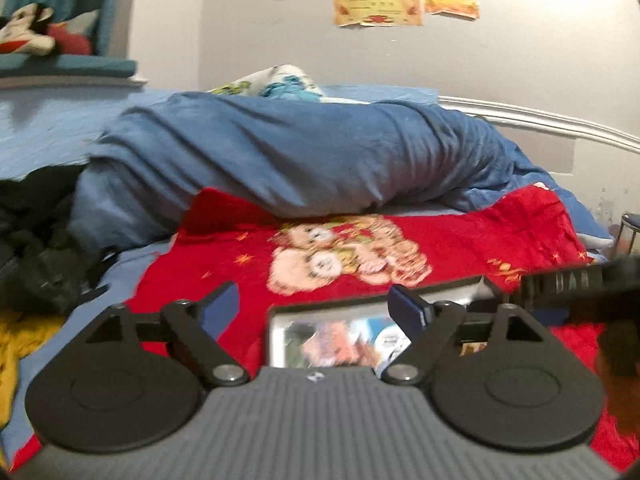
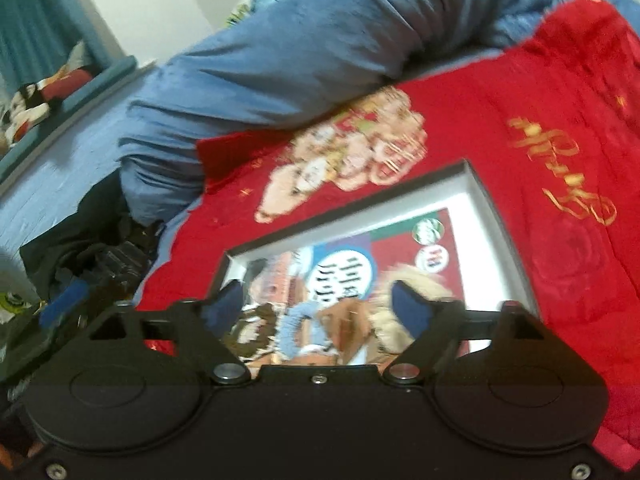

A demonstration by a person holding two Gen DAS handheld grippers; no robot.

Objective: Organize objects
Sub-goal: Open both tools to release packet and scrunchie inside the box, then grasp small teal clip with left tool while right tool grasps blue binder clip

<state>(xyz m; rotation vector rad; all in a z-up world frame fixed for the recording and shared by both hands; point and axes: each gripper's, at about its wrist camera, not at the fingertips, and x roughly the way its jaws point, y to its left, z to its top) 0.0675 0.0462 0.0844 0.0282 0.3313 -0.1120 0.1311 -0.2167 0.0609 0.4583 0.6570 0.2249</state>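
Note:
A framed picture (image 2: 400,248) with a dark rim and white mat lies flat on a red blanket (image 2: 560,184) printed with teddy bears. My right gripper (image 2: 318,296) hovers over the picture's near part, blue pads wide apart, nothing between them. In the left wrist view the same framed picture (image 1: 340,336) shows just ahead of my left gripper (image 1: 314,300), which is open and empty over the red blanket (image 1: 240,252). A black ribbed part (image 1: 568,284), probably the other gripper, reaches in from the right above the frame's corner.
A bunched blue duvet (image 1: 300,152) lies across the bed behind the red blanket. Black clothing (image 1: 36,240) and a yellow cloth (image 1: 20,340) sit at the left. A plush toy (image 1: 28,28) rests on a ledge. A stool (image 1: 630,224) stands at the right.

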